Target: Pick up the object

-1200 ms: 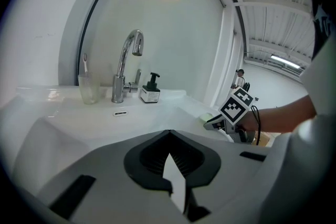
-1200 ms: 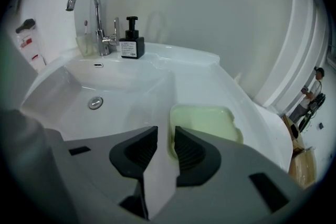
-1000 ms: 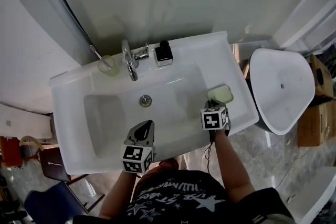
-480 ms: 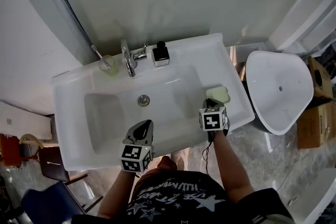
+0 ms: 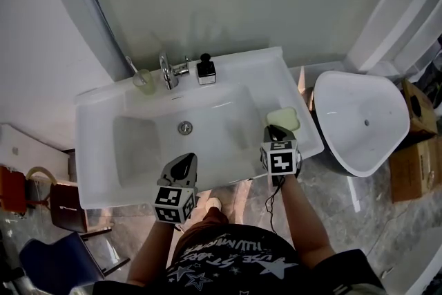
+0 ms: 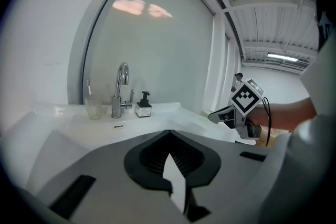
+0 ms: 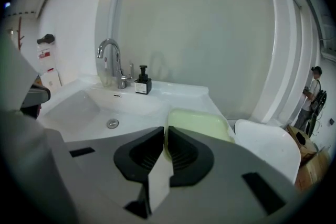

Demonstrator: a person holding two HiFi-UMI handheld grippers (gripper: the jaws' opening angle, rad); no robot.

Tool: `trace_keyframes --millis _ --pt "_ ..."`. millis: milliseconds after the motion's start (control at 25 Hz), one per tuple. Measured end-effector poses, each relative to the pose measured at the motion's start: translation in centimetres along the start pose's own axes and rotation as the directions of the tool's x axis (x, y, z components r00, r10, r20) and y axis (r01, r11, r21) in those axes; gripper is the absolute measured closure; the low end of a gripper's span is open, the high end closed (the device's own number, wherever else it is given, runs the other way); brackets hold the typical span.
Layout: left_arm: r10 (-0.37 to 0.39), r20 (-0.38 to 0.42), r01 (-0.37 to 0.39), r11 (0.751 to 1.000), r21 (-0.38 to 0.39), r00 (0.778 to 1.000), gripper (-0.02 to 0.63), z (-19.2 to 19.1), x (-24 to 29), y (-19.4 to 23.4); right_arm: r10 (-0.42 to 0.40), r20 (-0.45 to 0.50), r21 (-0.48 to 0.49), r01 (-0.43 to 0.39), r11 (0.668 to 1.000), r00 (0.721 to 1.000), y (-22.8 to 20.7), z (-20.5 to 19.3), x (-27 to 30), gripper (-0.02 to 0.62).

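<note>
A pale green bar of soap (image 5: pixel 284 119) lies on the right rim of the white sink (image 5: pixel 97 148). My right gripper (image 5: pixel 274 129) sits at the soap's near edge. In the right gripper view the jaws (image 7: pixel 165 131) stand almost together, with the near edge of the green soap (image 7: pixel 202 123) pinched between their tips. My left gripper (image 5: pixel 185 162) hovers over the sink's front rim, shut with nothing in it (image 6: pixel 169 132). The right gripper's marker cube (image 6: pixel 245 98) shows in the left gripper view.
At the back of the sink stand a chrome faucet (image 5: pixel 166 69), a black-topped soap dispenser (image 5: pixel 205 70) and a glass with a toothbrush (image 5: pixel 143 79). A white tub-like fixture (image 5: pixel 359 122) and cardboard boxes (image 5: pixel 413 162) are to the right. A person stands far right (image 7: pixel 314 93).
The head view has drawn back and shifted, so the sink sits higher in the picture. The left gripper has come back from over the basin to its front rim. The right gripper stays at the soap.
</note>
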State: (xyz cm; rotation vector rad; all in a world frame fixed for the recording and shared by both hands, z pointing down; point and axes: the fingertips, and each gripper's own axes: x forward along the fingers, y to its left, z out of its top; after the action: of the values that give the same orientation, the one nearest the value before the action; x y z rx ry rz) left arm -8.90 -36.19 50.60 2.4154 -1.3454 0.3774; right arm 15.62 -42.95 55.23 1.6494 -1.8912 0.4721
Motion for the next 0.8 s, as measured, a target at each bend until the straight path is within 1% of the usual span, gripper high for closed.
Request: trace_keyframes --millis 120,320,520,680,800 --pt "0.033 0.046 -0.034 0.999 0.016 0.998 0.591 0.2 -1.5 -0.9 0.014 0.054 -0.004 -0.014 1.0 0.998 -0.4 0.1 -2.6 0.561" --pt "0.065 0.078 -0.068 0.997 0.031 0.995 0.591 0.3 -4.2 -3.4 0.054 0.131 0.003 -0.055 0.998 0.99 -0.4 0.0 -7.3 0.561" --pt "0.082 0.1 -0.087 0.995 0.044 0.992 0.591 -0.7 -7.3 -6.7 0.092 0.152 -0.006 -0.093 0.996 0.984 -0.4 -2.4 -11.1 0.561" --pt "0.086 0.091 -0.089 0.996 0.028 0.992 0.591 -2.1 -9.9 -9.8 0.139 0.16 -0.008 -0.14 0.99 0.977 0.5 -4.6 -14.3 0.561" --pt "0.098 0.089 -0.1 0.995 0.023 0.991 0.591 -3.5 -12.0 -11.8 0.153 0.167 -0.019 -0.152 0.988 0.974 0.5 -6.8 -16.3 0.563"
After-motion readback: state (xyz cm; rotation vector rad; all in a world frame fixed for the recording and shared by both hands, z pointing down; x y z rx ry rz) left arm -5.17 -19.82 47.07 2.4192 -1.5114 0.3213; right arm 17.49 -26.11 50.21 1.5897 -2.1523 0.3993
